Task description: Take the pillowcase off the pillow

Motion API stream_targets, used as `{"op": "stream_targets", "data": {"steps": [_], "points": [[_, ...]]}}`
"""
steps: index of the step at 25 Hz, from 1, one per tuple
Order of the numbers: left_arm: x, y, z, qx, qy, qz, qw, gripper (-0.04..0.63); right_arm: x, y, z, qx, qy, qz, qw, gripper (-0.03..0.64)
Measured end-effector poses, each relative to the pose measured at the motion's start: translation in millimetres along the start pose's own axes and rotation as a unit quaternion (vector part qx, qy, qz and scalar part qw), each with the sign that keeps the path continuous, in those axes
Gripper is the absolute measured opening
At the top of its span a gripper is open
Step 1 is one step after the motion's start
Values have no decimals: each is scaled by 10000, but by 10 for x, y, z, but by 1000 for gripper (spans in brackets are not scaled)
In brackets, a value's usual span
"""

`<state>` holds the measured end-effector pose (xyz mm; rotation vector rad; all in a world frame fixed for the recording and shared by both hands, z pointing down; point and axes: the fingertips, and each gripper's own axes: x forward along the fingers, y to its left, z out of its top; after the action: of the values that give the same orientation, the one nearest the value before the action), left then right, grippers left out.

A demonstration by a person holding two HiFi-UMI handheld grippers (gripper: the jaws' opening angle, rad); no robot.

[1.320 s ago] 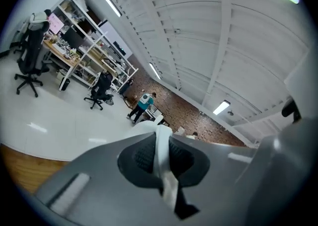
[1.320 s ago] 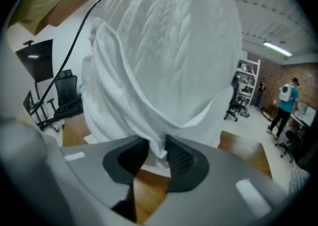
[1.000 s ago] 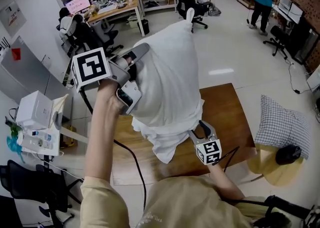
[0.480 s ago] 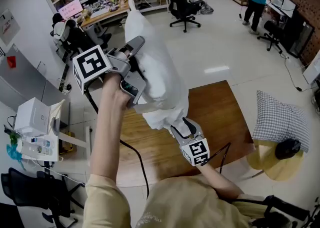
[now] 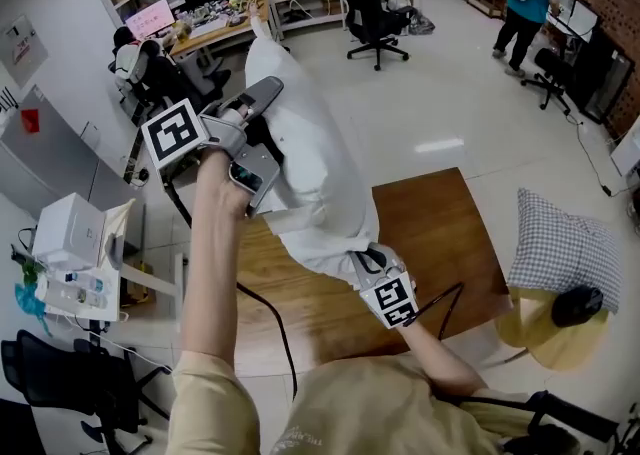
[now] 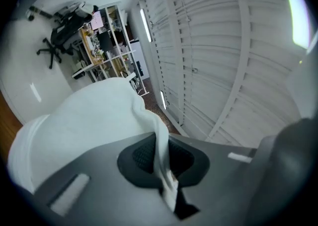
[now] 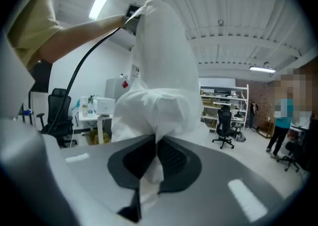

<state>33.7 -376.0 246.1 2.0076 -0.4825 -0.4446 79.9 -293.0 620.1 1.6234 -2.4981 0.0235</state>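
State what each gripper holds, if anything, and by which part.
Left gripper: a fold of the white pillowcase, high on its side. Right gripper, its jaws just closed: the pillowcase's bunched lower end.

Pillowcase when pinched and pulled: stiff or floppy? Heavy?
Probably floppy: the pillowcase folds thin in the shut left gripper and bunches in the right gripper, whose jaws have just closed on it. Likely light for its bulk: two small pinches hold it aloft. Slip seems unlikely, since the pads look textured.
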Motion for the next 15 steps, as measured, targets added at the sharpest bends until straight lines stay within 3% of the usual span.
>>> {"op": "stream_targets", "data": {"steps": [3, 7, 12, 15], "points": [[-185, -3, 131, -397, -113, -529, 9977, 6, 97, 209, -846, -271, 596, 82, 9978, 14], [-509, -228, 208, -412, -150, -1017, 9938, 6, 179, 310, -1662, -104, 1130, 241, 9933, 12], [-583, -239, 71, -141, 64, -994, 9949, 5, 306, 129, -2546, -87, 2082, 321, 9775, 12], [-549, -85, 67, -232, 85, -955, 9951, 5, 312, 88, -2554, 360, 1857, 459, 9809, 17]]}}
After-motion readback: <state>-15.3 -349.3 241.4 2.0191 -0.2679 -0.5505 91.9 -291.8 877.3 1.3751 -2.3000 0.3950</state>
